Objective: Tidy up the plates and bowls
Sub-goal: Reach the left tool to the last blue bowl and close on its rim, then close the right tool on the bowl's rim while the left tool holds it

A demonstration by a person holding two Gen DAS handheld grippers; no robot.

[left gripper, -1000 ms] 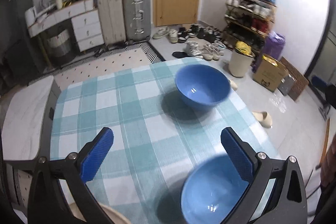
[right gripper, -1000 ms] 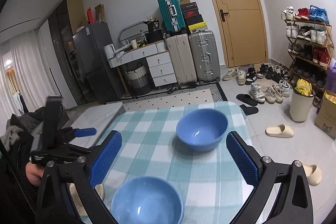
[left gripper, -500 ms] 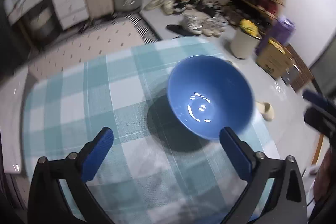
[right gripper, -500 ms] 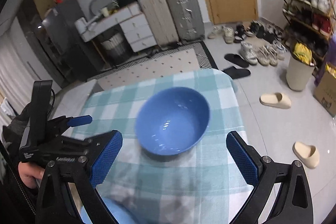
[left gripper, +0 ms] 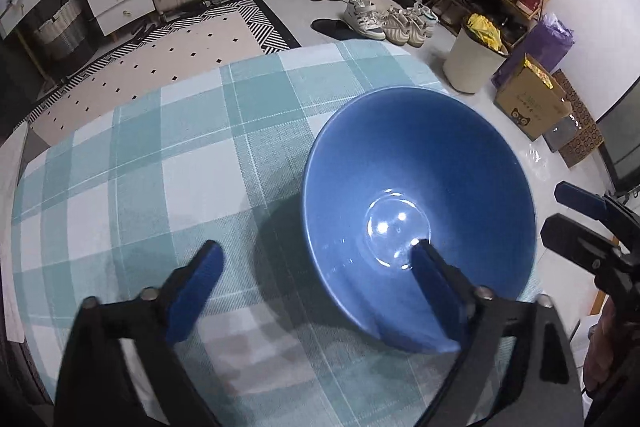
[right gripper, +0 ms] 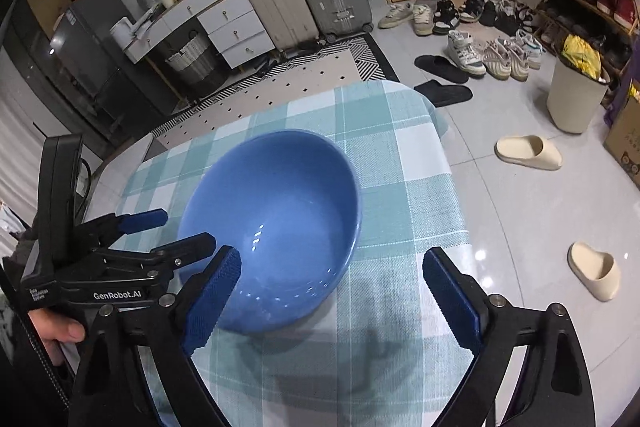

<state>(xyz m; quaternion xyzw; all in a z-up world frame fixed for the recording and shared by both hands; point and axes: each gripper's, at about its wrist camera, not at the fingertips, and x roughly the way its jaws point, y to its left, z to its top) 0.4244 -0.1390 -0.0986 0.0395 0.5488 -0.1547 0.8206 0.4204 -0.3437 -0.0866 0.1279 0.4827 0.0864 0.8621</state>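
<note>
On checked woven cloth [left gripper: 168, 163]: round glossy blue bowl [left gripper: 420, 187] (deep).

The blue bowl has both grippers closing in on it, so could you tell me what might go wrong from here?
1. The blue bowl sits near the table's edge; a nudge could slide it toward the tiled floor.
2. The left gripper and right gripper straddle opposite sides of the rim, jaws closing, nothing gripped yet. Uneven pinches could tip the bowl.
3. The grippers are close together and might collide.
</note>
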